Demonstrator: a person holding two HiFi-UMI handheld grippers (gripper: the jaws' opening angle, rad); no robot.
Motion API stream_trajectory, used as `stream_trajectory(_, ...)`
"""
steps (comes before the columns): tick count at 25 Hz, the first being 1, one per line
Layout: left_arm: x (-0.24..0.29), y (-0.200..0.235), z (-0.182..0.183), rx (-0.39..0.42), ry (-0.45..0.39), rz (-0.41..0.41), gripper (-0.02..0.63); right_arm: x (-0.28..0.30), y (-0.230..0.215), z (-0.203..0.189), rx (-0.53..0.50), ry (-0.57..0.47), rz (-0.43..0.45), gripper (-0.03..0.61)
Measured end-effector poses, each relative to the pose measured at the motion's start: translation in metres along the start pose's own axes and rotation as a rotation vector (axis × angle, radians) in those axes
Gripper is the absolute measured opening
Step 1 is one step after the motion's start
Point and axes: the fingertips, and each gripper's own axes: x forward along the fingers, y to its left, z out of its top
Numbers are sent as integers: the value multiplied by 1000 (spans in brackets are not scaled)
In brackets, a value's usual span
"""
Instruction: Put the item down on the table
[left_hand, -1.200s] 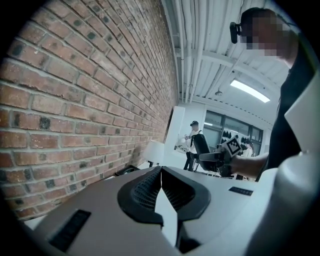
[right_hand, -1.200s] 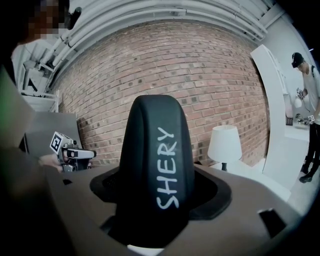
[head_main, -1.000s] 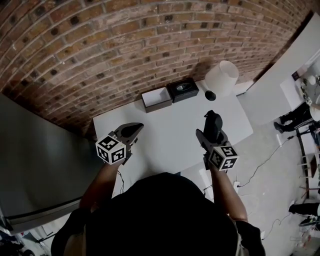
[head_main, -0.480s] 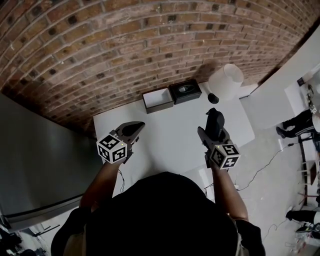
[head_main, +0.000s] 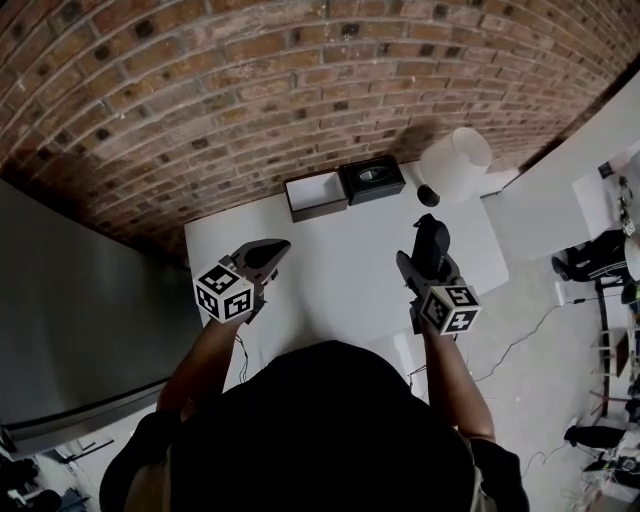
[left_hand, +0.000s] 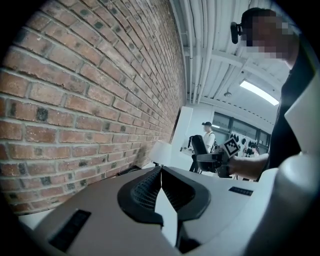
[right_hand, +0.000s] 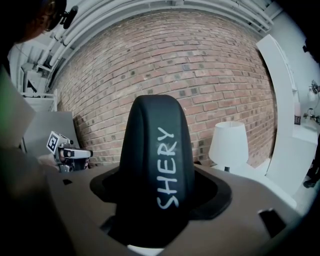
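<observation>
My right gripper (head_main: 428, 243) is shut on a black rounded item (head_main: 432, 240) and holds it upright above the right half of the white table (head_main: 330, 280). In the right gripper view the black item (right_hand: 157, 165) fills the space between the jaws and bears "SHERY" in white letters. Over the table's left side, my left gripper (head_main: 272, 250) hovers shut with nothing in it. The left gripper view shows its ribbed pads (left_hand: 150, 187) meeting at the tip. It also shows the right gripper (left_hand: 216, 160) with its marker cube across from it.
Against the brick wall at the table's far edge stand an open dark box (head_main: 315, 196), a black box (head_main: 371, 180) and a white lamp (head_main: 456, 160). A grey panel (head_main: 80, 320) lies left of the table. People stand in the distance (left_hand: 206, 135).
The right gripper has drifted slightly forward towards the wall, still holding the black item. The left gripper has shifted only a little. Neither gripper's jaws have changed.
</observation>
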Motion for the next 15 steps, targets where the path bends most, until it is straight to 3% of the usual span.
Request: stream_trajectory(15, 10, -2, -7, 17, 40, -20, 21, 9, -8, -26, 43, 41, 0, 358)
